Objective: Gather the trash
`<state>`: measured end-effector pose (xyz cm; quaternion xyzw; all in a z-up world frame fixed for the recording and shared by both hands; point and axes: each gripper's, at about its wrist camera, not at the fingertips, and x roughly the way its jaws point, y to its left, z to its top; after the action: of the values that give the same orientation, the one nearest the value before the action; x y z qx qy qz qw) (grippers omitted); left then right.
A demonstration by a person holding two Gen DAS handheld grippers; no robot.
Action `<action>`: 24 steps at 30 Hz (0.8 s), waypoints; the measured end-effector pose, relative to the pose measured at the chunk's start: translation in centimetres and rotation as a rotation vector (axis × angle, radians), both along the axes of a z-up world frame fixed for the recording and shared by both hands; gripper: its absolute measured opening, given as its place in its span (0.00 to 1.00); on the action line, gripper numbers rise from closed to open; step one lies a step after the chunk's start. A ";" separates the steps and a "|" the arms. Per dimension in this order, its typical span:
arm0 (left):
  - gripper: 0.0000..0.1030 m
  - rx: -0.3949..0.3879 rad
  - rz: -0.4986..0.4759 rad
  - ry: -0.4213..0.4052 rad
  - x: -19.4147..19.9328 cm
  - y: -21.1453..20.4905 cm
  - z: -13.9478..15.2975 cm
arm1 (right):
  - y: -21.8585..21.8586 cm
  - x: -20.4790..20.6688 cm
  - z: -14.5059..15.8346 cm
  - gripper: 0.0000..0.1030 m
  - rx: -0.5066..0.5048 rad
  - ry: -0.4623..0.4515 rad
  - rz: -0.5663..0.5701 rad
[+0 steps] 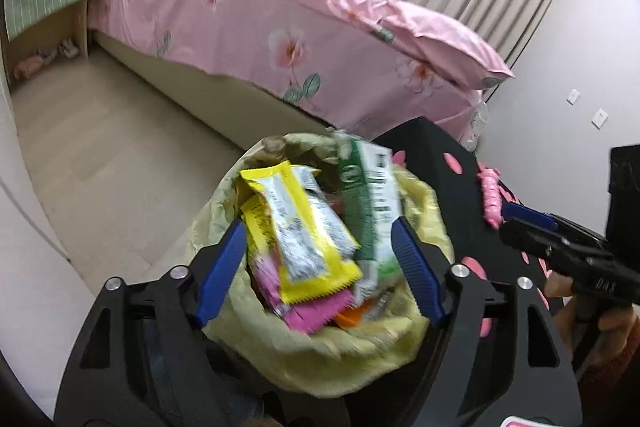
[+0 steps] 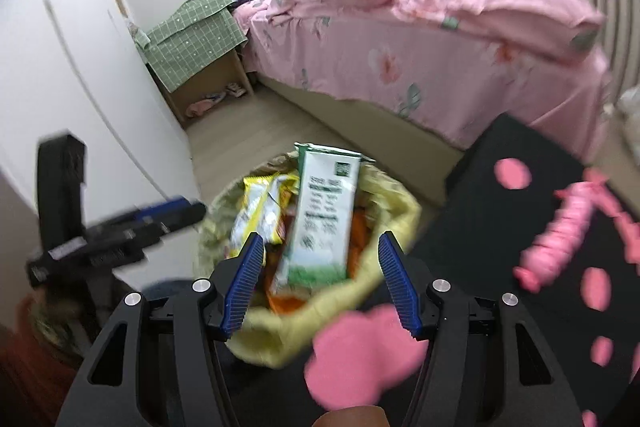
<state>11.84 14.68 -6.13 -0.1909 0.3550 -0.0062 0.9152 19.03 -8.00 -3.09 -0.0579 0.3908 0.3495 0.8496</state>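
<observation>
Bedroom floor (image 1: 100,155) runs beside a bed (image 1: 256,39) with pink bedding — at its foot, by the corner of a black worktop (image 2: 500,187), stands a yellow bag (image 1: 320,351) full of wrappers (image 1: 304,227) and a green carton (image 2: 324,215). Left gripper (image 1: 320,267) and right gripper (image 2: 320,283) hover over the bag, jaws wide apart, holding nothing.

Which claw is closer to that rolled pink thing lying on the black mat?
Right. The right claw hangs open over the yellow trash bag, with the pink roll just to its right. The left claw, also open, sits on the bag's far side.
</observation>
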 end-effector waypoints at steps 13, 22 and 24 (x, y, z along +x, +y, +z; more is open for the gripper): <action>0.76 0.222 -0.056 -0.037 -9.4 -10.4 5.8 | -10.1 -12.6 2.4 0.55 -0.039 -0.101 -0.228; 0.75 0.263 -0.109 -0.022 -11.9 -13.1 5.9 | -11.9 -18.8 2.7 0.55 -0.005 -0.157 -0.375; 0.75 0.267 -0.118 -0.017 -12.4 -13.3 5.8 | -12.0 -19.6 2.7 0.55 0.002 -0.148 -0.381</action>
<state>-0.52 1.42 -0.32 -0.0464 0.3556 -0.0142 0.9334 -0.52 -20.04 -0.43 -0.0078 0.3309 0.1774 0.9268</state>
